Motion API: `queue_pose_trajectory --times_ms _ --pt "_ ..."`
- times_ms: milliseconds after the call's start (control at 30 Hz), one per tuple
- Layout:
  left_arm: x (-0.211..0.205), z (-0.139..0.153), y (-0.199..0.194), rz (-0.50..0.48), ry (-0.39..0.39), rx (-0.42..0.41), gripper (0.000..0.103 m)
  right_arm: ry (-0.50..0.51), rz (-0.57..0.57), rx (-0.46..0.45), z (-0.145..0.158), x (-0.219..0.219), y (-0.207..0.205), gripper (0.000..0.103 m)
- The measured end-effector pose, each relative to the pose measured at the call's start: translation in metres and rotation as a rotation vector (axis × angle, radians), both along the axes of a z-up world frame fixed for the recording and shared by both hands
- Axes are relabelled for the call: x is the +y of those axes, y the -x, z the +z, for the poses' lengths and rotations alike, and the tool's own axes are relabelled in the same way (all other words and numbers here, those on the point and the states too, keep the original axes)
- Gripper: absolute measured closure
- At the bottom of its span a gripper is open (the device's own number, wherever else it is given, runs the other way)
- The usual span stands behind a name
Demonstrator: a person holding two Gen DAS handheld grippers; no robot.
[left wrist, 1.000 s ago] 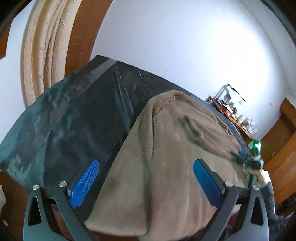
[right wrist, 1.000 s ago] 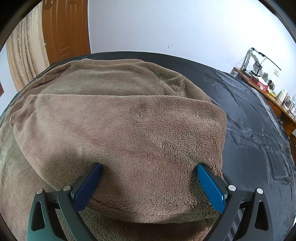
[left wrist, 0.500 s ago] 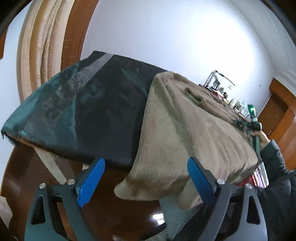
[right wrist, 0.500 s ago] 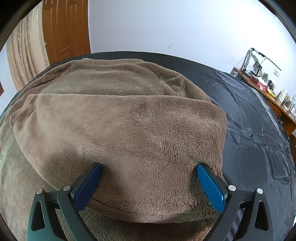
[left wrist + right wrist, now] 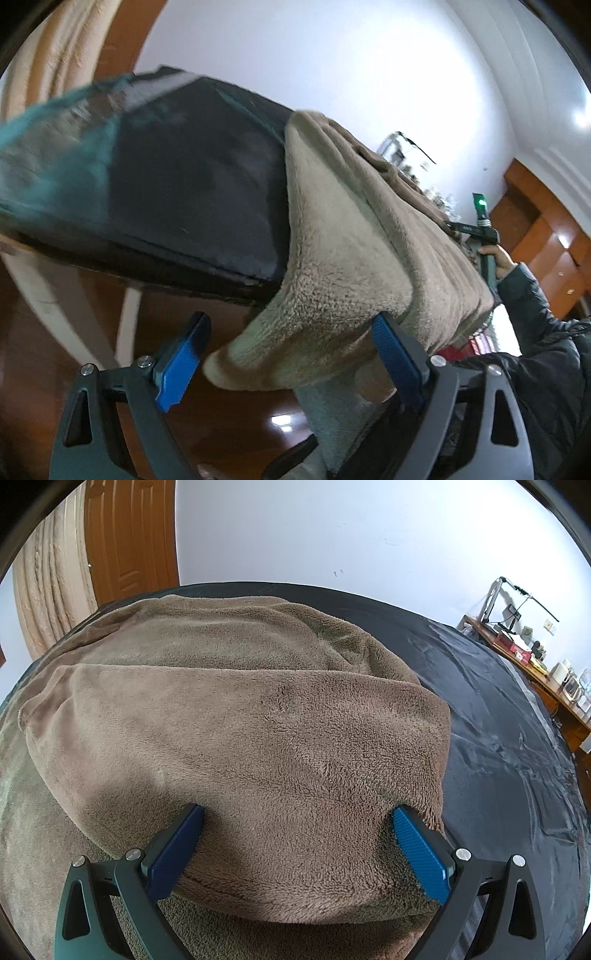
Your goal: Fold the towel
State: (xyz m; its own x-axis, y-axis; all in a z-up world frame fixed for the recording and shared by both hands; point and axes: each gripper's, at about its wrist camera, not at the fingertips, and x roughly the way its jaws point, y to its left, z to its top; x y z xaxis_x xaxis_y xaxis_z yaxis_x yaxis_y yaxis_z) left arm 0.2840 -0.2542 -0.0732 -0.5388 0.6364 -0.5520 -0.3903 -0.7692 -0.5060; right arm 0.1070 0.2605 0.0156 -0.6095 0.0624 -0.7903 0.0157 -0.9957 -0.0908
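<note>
A brown fleece towel (image 5: 258,738) lies on the black-covered table (image 5: 498,738), with one layer folded over another. My right gripper (image 5: 297,812) is open and rests low on the towel, the folded layer's near edge lying between its blue pads (image 5: 421,853). Seen from below the table's edge in the left wrist view, a corner of the towel (image 5: 332,288) hangs over the side. My left gripper (image 5: 288,328) is open, and that hanging corner sits between its blue pads (image 5: 177,365). The right gripper (image 5: 476,232) shows far off, held by a hand (image 5: 502,254).
The table's dark cover (image 5: 184,177) ends in a near edge above brown floor (image 5: 221,424). A dark padded sleeve (image 5: 546,350) fills the right side. A side desk with a lamp and small items (image 5: 524,646) stands by the white wall. A wooden door (image 5: 129,542) is at the far left.
My left gripper dropped from above the table to below its edge and closed in on the towel's hanging corner. The right gripper stayed still on the towel.
</note>
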Motion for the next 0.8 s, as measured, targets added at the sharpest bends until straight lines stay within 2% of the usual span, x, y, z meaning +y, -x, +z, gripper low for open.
queue_pose_trajectory --times_ms 67,133,167,200,300,400,733,800 --pt "0.007 -0.005 0.001 -0.031 0.000 -0.014 0.018 -0.001 -0.001 0.000 0.000 0.000 0.000 0.001" --pt "0.013 -0.010 0.000 -0.053 0.018 -0.037 0.050 -0.002 -0.001 0.000 0.000 0.000 0.000 0.001" --pt "0.014 -0.012 0.000 -0.051 0.035 -0.053 0.059 -0.003 -0.001 0.001 0.000 0.000 0.000 0.001" --pt "0.015 -0.014 -0.001 -0.047 0.052 -0.071 0.074 -0.004 -0.001 0.001 0.000 0.001 0.000 0.001" --pt "0.012 -0.010 -0.011 -0.028 0.048 -0.080 0.088 -0.005 -0.001 0.001 0.000 0.001 -0.001 0.001" --pt "0.011 0.010 -0.025 0.008 0.042 -0.034 0.091 -0.006 0.000 0.002 0.000 0.002 -0.001 0.001" --pt "-0.003 0.118 -0.034 0.201 -0.003 0.179 0.092 -0.007 0.000 0.003 0.001 0.003 -0.002 0.001" --pt "-0.011 0.132 -0.029 0.253 -0.030 0.199 0.092 -0.006 0.000 0.003 0.001 0.003 -0.002 0.001"
